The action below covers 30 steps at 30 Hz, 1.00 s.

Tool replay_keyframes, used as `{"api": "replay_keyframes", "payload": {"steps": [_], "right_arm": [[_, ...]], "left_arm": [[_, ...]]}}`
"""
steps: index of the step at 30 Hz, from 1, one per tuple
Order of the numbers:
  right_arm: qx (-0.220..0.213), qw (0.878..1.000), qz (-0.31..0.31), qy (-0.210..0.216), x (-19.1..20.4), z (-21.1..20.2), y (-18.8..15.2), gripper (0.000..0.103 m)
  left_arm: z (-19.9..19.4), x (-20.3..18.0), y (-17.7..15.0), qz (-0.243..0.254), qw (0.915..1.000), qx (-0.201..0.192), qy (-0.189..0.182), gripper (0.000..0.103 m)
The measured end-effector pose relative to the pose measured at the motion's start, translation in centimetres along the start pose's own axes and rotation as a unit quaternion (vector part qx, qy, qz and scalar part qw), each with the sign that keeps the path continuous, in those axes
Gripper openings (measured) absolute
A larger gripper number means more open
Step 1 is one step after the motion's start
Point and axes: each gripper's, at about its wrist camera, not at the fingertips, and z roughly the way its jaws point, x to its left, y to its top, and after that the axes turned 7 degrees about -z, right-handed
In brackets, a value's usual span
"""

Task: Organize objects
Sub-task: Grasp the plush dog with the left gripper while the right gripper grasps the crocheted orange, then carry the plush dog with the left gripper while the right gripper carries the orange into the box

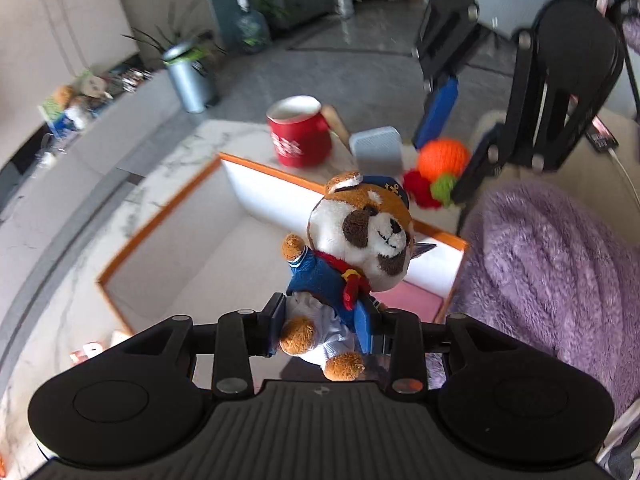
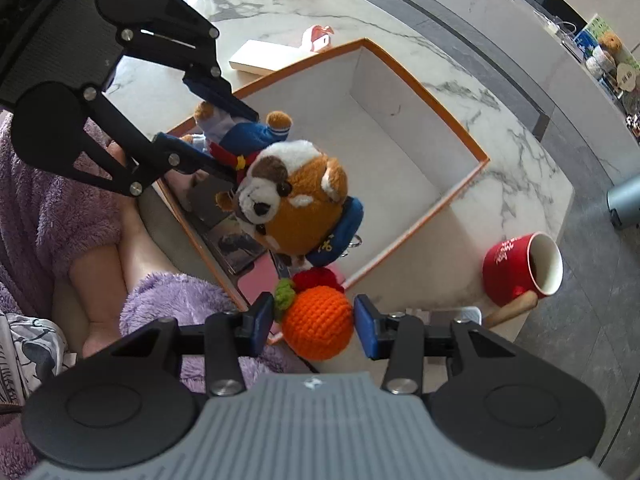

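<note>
My left gripper is shut on a plush animal in a blue sailor jacket and cap, gripped at its lower body and held over the orange-rimmed white box. The right wrist view shows the same plush animal hanging head-down from the left gripper above the box. My right gripper is shut on an orange crocheted ball with red and green knitted bits on top. That ball hangs in the right gripper beyond the box's far corner in the left wrist view.
A red mug lies by the box on the marble table, with a small grey-blue device beside it. A book and pink sheet lie in the box. A person's purple fleece borders it.
</note>
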Motion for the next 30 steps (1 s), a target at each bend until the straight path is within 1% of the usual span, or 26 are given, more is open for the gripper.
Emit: {"api": "replay_keyframes", "payload": {"steps": [3, 6, 10, 14, 16, 20, 22, 26, 28, 29, 30], "right_arm": [[-0.003, 1.0, 0.016, 0.008, -0.9, 0.3, -1.2, 0.046], [-0.009, 0.999, 0.022, 0.021, -1.4, 0.9, -1.6, 0.046], [-0.013, 0.999, 0.013, 0.039, -1.5, 2.0, -1.3, 0.046], [-0.024, 0.998, 0.011, 0.065, -1.8, 2.9, -0.5, 0.046], [-0.029, 0.997, 0.011, 0.075, -1.9, 3.5, 0.1, 0.046], [-0.028, 0.996, 0.007, 0.088, -1.9, 5.3, 1.4, 0.046], [-0.015, 0.996, -0.001, 0.084, -1.7, 6.4, 1.9, 0.046], [0.012, 0.996, -0.009, 0.087, -1.5, 8.1, 2.2, 0.046], [0.018, 0.996, -0.015, 0.091, -1.2, 8.5, 2.2, 0.046], [0.021, 0.996, -0.021, 0.089, -1.0, 8.6, 2.3, 0.046], [0.023, 0.996, -0.025, 0.087, -0.9, 8.8, 2.4, 0.046]], "left_arm": [[2.6, -0.2, -0.1, 0.023, 0.9985, 0.039, -0.031, 0.042], [4.7, -0.2, 0.0, 0.035, 0.9963, 0.068, -0.038, 0.042], [7.2, 0.9, 0.1, 0.028, 0.9931, 0.1, -0.055, 0.042], [8.7, 1.4, 0.3, 0.021, 0.9879, 0.13, -0.082, 0.042], [8.9, 1.6, 0.1, 0.011, 0.9847, 0.141, -0.101, 0.042], [9.4, 2.1, -0.1, 0.013, 0.9828, 0.143, -0.116, 0.045], [9.5, 2.3, -0.1, 0.004, 0.9819, 0.145, -0.122, 0.046], [9.4, 2.8, -0.5, -0.009, 0.983, 0.13, -0.13, 0.048], [9.1, 3.2, -0.5, -0.02, 0.9837, 0.121, -0.132, 0.046], [9.0, 3.3, -0.4, -0.025, 0.9838, 0.119, -0.132, 0.043], [9.2, 3.4, -0.3, -0.03, 0.9836, 0.12, -0.131, 0.039]]}}
